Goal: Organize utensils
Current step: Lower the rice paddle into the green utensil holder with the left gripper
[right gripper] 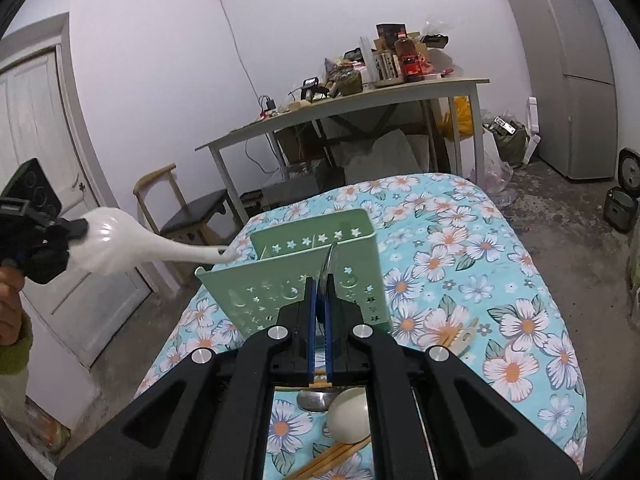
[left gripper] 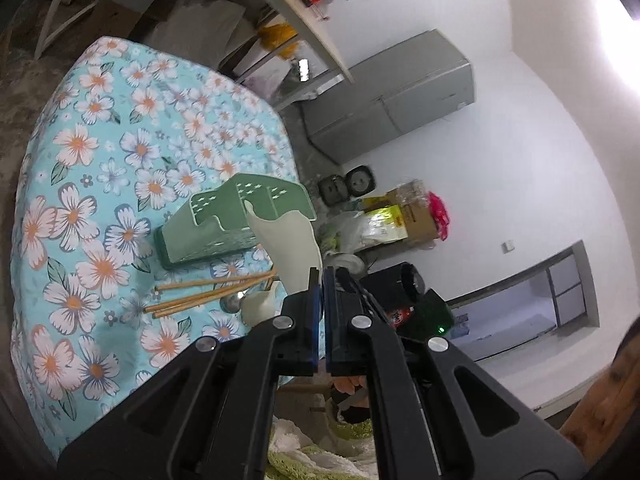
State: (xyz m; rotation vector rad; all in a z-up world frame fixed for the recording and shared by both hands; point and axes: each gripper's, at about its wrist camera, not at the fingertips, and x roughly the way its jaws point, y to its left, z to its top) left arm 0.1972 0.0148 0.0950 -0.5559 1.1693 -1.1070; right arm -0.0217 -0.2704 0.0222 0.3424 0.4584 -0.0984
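A: Left wrist view: the left tongs (left gripper: 321,280) pinch the white glossy ceramic soup spoon (left gripper: 290,246) by its bowl, above the counter, near the green perforated plastic utensil holder (left gripper: 224,224). I think it is slippery and fragile.

B: Right wrist view: the right tongs (right gripper: 320,294) pinch a thin metal spoon (right gripper: 329,268) over that holder. It looks light and stiff, and the flat part seems the best place to hold.

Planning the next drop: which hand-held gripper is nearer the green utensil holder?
Right hand-held gripper, with a metal spoon, directly over the green utensil holder. Left off its side.
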